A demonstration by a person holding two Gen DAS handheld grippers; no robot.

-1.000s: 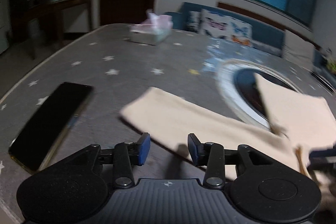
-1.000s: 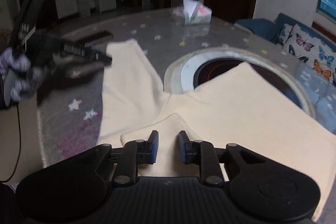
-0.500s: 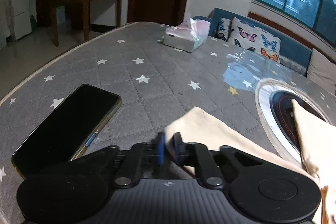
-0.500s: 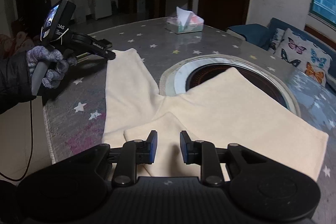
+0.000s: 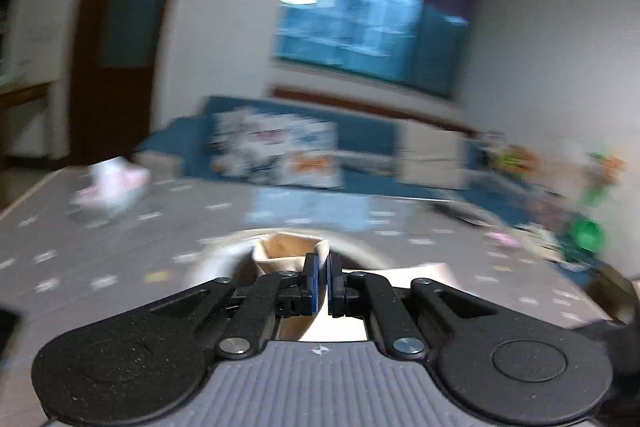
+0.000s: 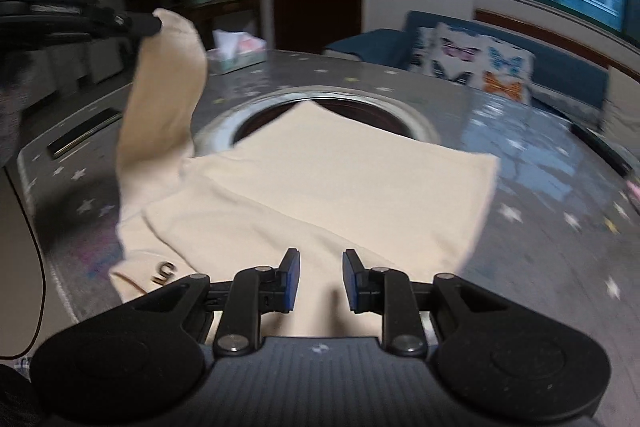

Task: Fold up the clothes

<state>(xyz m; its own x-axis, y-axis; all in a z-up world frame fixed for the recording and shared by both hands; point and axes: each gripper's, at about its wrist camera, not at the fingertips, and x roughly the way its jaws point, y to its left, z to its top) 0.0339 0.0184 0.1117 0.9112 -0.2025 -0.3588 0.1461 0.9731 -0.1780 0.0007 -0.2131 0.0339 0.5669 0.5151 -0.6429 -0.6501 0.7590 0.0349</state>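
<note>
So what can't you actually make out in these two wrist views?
- Left wrist view: motion blur smears the tissue box and sofa cushions.
- Right wrist view: the garment's near hem is hidden behind the right gripper.
- Right wrist view: the emblem is too small to read.

The clothes (image 6: 340, 179) are cream. The desk (image 6: 540, 227) is grey with little white stars. The fingers (image 6: 290, 279) are black with blue pads. At the upper right, a blue sofa (image 6: 568, 75) has a white pillow (image 6: 480, 63) with colourful butterflies.
</note>
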